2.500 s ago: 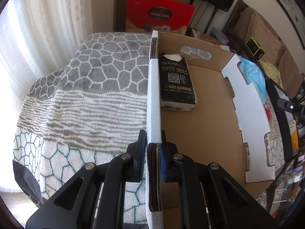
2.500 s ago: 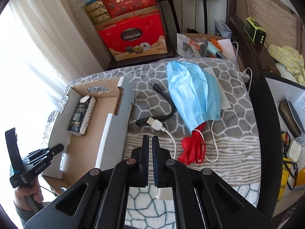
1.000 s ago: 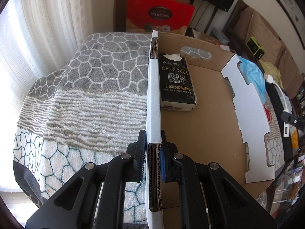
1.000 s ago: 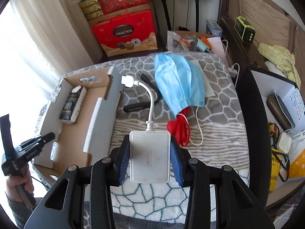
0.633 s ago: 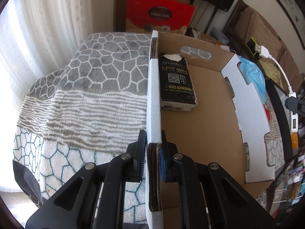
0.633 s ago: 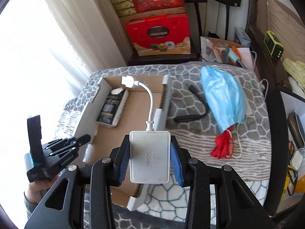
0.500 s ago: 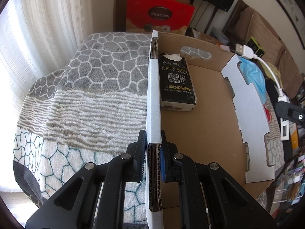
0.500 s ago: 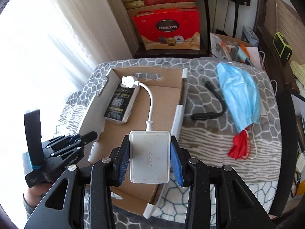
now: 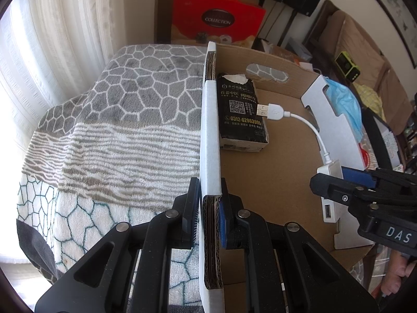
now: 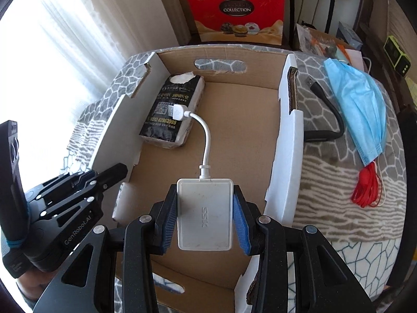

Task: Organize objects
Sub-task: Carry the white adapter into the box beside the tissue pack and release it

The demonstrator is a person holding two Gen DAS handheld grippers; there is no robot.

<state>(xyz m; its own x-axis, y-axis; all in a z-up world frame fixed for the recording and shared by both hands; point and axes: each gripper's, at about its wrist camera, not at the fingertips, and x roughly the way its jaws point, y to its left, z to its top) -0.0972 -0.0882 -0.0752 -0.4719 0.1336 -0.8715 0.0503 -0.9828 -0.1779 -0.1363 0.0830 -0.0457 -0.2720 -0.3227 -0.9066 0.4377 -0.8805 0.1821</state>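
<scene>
The right tongs (image 10: 204, 217) are clamped on the two long edges of a white SSK USB hub (image 10: 204, 215), holding it flat above the floor of an open cardboard box (image 10: 234, 120). The hub's short white cable (image 10: 207, 140) curves up toward 11 o'clock and ends in a USB plug (image 10: 177, 111) that hangs over a black tissue pack (image 10: 172, 112) printed with a QR code and yellow digits. That pack lies inside the box, against the left wall toward the far end.

The left tongs (image 9: 210, 219) are closed on the box's left side wall (image 9: 209, 140), one finger outside and one inside, pinching the corrugated edge. In the left wrist view the right tongs (image 9: 338, 190) enter from 3 o'clock with the hub (image 9: 331, 198) over the box floor, the plug (image 9: 269, 110) above the tissue pack (image 9: 241, 112).

The box sits on a grey-and-white patterned blanket (image 10: 338, 156). On the blanket outside the right wall, at 2 o'clock in the right wrist view, lie a blue face mask (image 10: 359, 107), a red cord bundle (image 10: 366, 187) at its lower end, and a black bent USB lamp (image 10: 325, 120) just beside the wall. A red gift box (image 10: 235, 13) marked COLLECTION stands beyond the box at 12 o'clock.
</scene>
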